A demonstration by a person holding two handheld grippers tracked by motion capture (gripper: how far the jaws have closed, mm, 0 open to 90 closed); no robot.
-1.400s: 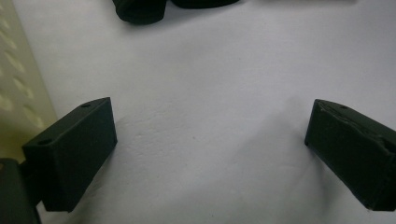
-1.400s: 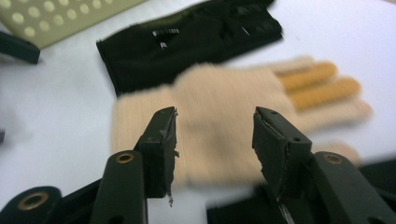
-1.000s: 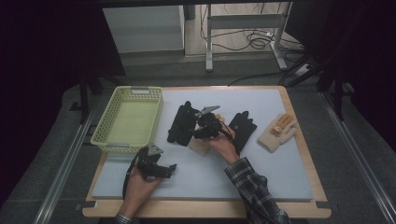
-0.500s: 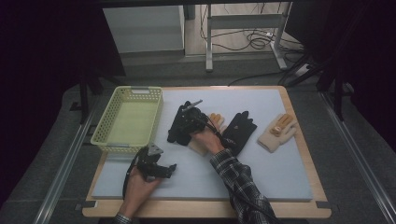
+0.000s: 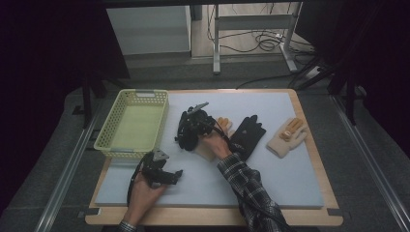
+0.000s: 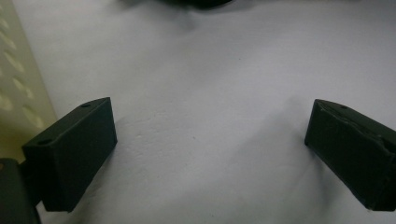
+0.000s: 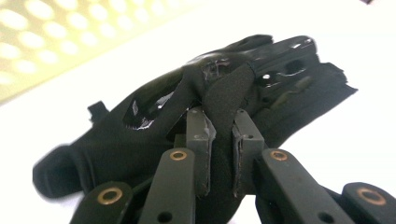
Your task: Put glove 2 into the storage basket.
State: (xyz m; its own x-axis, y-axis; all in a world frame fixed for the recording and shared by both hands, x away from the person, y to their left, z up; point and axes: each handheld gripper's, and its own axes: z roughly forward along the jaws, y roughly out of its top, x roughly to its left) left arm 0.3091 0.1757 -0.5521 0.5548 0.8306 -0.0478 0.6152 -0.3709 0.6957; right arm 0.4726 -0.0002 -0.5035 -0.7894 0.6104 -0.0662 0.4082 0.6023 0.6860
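Right gripper (image 5: 193,129) has shifted left since the earlier frames, from near the middle gloves over to the black glove (image 5: 187,135) lying just right of the basket (image 5: 116,145); its jaws have just been closing and are now clamped on a fold of that glove. Right gripper view: pinched flap of black glove (image 7: 224,93) stands up between the two pads, rest of the glove slumped on the white mat, shiny patches on its back, basket mesh blurred behind. Left gripper (image 5: 162,175) sits unmoved at the near-left of the mat (image 5: 290,179), held low in the left hand (image 5: 142,193), jaws wide apart with nothing between them; left gripper view shows bare mat between the pads and basket wall (image 6: 18,93) at the left edge. Second black glove (image 5: 249,135) lies flat right of the right hand (image 5: 215,145). Tan glove (image 5: 287,137) further right, apart from it. Another tan glove (image 5: 223,126) peeks out beside the right hand, partly hidden.
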